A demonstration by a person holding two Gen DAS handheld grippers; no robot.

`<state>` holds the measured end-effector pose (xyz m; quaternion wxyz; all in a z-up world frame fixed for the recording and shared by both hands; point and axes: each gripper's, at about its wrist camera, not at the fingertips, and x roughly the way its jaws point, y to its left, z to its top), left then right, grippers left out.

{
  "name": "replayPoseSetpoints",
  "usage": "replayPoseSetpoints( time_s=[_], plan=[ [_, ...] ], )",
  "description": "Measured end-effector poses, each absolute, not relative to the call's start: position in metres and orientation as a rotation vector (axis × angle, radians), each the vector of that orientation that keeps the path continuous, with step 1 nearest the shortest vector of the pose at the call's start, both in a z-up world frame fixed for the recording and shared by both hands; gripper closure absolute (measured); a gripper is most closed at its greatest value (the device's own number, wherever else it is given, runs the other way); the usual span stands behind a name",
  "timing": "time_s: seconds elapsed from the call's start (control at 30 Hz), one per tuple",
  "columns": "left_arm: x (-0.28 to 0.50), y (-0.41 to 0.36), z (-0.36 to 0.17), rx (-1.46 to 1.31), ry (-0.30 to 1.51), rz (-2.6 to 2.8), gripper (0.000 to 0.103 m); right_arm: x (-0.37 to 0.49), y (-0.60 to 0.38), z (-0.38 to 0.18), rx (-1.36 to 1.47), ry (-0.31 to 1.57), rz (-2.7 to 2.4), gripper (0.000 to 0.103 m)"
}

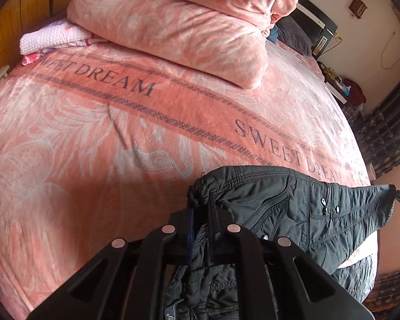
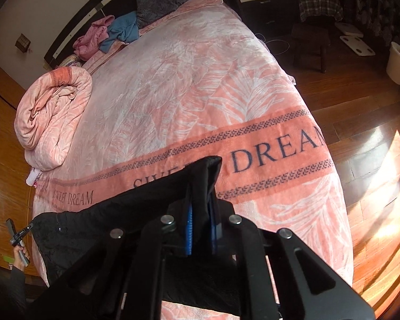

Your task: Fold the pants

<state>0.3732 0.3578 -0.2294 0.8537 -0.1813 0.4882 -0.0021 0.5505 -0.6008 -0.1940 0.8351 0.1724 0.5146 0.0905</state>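
i held black pants (image 1: 293, 208) stretched above the pink bed (image 1: 93, 138) | left gripper (image 1: 200, 213) clamped on waistband corner | right gripper (image 2: 201, 213) clamped on opposite edge

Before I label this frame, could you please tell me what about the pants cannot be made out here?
- Legs of the pants: left wrist view, cut off by the bottom edge and the left claw.
- Pants fabric detail: right wrist view, in dark shadow; lower part hidden behind the right claw.
- Label text: left wrist view, too small.

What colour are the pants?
Black, with quilted stitching; the pants show best in the left wrist view.
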Motion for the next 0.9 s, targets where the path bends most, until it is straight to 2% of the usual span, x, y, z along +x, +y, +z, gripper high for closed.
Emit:
replayPoseSetpoints(
  time_s=[0.23,0.43,0.9],
  plan=[
    [0.331,0.346,-0.171,-0.374,0.916,-0.053,0.095,0.470,-0.616,-0.138,0.364,1.015,0.158,0.095],
    [0.281,0.338,-0.144,-0.386,0.847,-0.089,0.095,0.391,-0.635,-0.127,0.410,0.950,0.129,0.095],
    [0.178,0.350,-0.159,-0.481,0.795,-0.101,0.094,0.244,-0.643,-0.150,0.471,0.857,0.068,0.095]
  ],
)
